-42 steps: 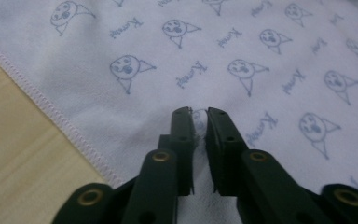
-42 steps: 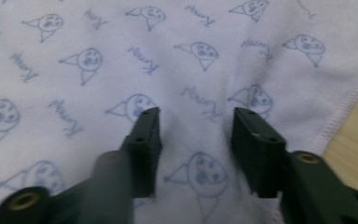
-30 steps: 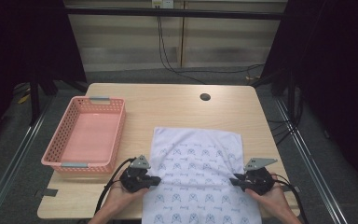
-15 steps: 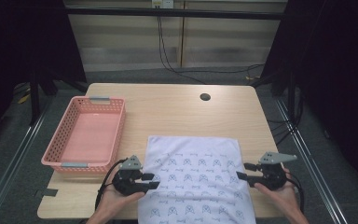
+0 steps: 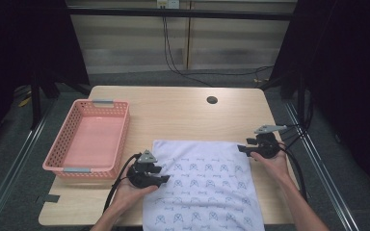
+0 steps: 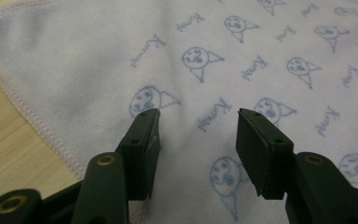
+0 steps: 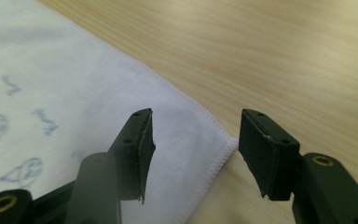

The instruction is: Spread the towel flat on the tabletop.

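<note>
My towel (image 5: 203,185) lies flat at the table's (image 5: 173,103) near edge, printed with small faces and illegible script. My left gripper (image 6: 196,122) and right gripper (image 7: 193,127) have just been opening, nothing clamped.

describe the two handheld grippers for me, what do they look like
Both the left gripper and the right gripper are black, each with a grey three-cornered plate on top and a black cable trailing back. Each has two flat black jaws with small screws, brass-coloured fittings on the arms behind. The forearms show no sleeves.
</note>
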A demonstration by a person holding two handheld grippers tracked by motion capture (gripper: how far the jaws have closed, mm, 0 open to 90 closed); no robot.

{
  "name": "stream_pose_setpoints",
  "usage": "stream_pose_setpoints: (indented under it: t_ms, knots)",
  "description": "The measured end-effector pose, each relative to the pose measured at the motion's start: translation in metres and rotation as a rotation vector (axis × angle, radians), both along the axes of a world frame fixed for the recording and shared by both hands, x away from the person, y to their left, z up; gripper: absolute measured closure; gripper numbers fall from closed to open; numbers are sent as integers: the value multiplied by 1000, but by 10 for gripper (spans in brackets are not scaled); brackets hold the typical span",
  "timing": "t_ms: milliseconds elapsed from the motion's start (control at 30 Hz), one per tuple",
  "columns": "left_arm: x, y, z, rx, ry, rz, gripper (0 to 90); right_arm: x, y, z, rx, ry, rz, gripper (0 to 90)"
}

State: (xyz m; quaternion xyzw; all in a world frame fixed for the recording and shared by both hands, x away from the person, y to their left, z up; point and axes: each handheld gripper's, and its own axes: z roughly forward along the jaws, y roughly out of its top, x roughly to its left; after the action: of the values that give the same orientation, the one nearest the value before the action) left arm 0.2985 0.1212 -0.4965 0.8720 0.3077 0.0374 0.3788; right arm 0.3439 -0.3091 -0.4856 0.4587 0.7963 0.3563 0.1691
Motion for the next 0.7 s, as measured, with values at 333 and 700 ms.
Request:
stream_pose_setpoints:
  t_ms: [333, 700]
  knots:
    - [6, 3, 0, -40, 19, 1, 441, 4, 11, -17, -25, 33, 18, 694]
    - [48, 5, 5, -100, -6, 97, 424, 2, 4, -11, 13, 20, -1, 866]
